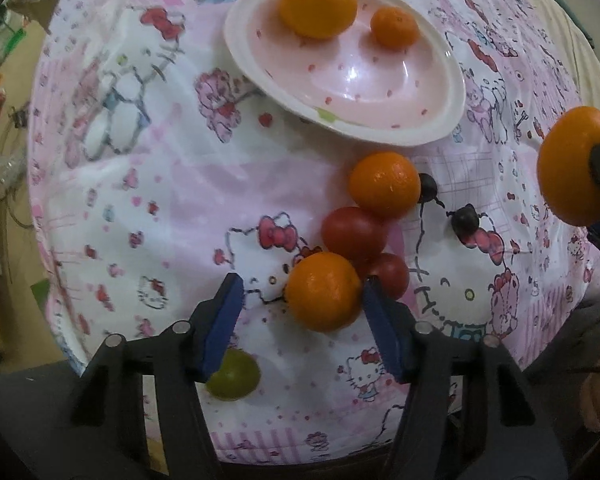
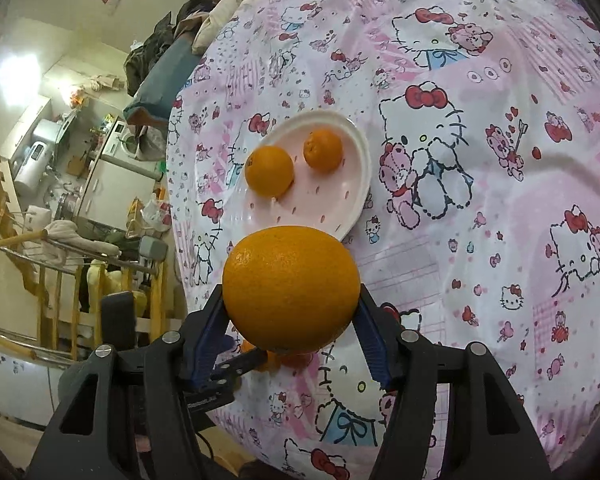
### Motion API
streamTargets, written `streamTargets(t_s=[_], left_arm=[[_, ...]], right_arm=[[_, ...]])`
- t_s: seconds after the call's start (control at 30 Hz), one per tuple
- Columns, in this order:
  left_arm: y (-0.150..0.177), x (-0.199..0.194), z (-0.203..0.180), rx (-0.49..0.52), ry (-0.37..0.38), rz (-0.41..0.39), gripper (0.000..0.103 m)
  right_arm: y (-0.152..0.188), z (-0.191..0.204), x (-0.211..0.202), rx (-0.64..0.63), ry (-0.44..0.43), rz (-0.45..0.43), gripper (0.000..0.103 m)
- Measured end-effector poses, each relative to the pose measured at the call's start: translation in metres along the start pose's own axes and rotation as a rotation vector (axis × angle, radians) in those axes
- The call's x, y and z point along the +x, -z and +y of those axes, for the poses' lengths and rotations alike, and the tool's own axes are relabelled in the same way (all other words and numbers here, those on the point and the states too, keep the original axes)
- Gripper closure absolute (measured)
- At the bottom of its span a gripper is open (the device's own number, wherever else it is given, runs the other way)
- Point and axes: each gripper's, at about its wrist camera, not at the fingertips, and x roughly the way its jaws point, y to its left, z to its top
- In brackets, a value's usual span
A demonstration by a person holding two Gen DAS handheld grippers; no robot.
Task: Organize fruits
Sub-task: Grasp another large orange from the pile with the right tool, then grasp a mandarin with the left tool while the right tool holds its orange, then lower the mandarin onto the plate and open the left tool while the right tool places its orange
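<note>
The right hand-held gripper pinches an orange short of the plate holding 2 oranges, while the left hand-held gripper, spread, straddles another orange touching tomatoes, which closing could nudge rolling across the desk.

A round table under a pink cartoon-cat cloth fills the frame. At upper centre a pink plate rests on it. Below the plate lie an orange, two tomatoes, a second orange, two dark grapes, and, lower left, a green fruit.
</note>
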Motion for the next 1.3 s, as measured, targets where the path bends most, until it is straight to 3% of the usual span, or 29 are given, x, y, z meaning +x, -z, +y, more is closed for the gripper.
streamTargets(t_s=[0.1, 0.2, 0.43, 0.87, 1.03, 1.3], left_arm=[[0.000, 0.007, -0.002, -0.023, 0.056, 0.029, 0.067], [0.001, 0.005, -0.004, -0.029, 0.053, 0.033, 0.069], [0.007, -0.009, -0.009, -0.003, 0.006, -0.015, 0.070], [0.008, -0.053, 0.011, -0.025, -0.054, -0.204, 0.070], [-0.002, -0.077, 0.001, 0.012, -0.051, -0.288, 0.070], [-0.033, -0.097, -0.005, 0.056, -0.051, -0.313, 0.070]], right_arm=[[0.001, 0.001, -0.002, -0.009, -0.001, -0.004, 0.040], [0.001, 0.002, -0.002, -0.011, -0.001, -0.005, 0.040], [0.002, 0.003, -0.006, -0.019, -0.004, -0.016, 0.040], [0.002, 0.003, -0.012, -0.018, 0.012, -0.027, 0.040], [-0.003, 0.004, -0.017, -0.020, 0.009, -0.047, 0.040], [-0.021, 0.003, -0.030, -0.045, 0.032, -0.090, 0.040]])
